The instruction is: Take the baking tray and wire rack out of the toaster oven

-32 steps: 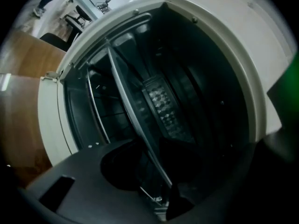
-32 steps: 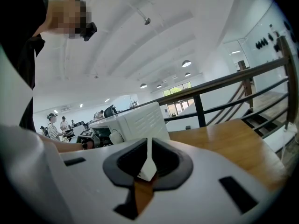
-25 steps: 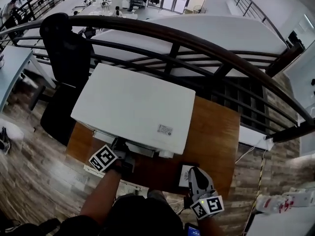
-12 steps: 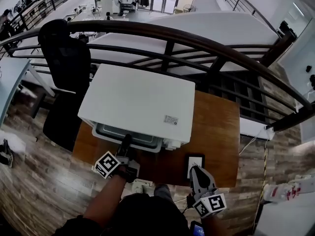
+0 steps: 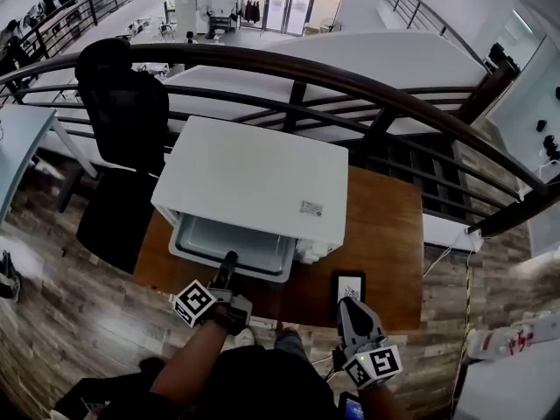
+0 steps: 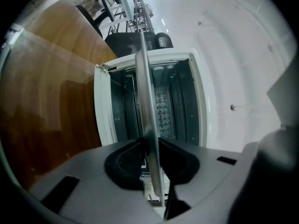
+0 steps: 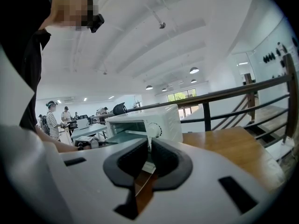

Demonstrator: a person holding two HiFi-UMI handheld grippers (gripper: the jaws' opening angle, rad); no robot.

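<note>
A white toaster oven (image 5: 254, 178) stands on a wooden table (image 5: 389, 226). A light grey baking tray (image 5: 229, 243) sticks partway out of its open front. My left gripper (image 5: 228, 268) is shut on the tray's near edge, and its jaws have just been closing with that edge between them. In the left gripper view the tray (image 6: 145, 97) runs edge-on from my left gripper (image 6: 152, 149) into the oven's open cavity (image 6: 170, 101). The wire rack cannot be made out. My right gripper (image 5: 348, 306) hovers at the table's front edge, shut and holding nothing; the right gripper view shows the oven (image 7: 145, 122) beyond my right gripper (image 7: 148, 148).
A black phone (image 5: 348, 284) lies on the table just ahead of the right gripper. The oven's glass door (image 6: 51, 106) hangs open below the tray. A dark railing (image 5: 350, 81) runs behind the table and a black office chair (image 5: 122, 103) stands at the back left.
The tray has come further out of the oven toward me, drawn by the left gripper. The right gripper has shifted slightly at the table's front edge.
</note>
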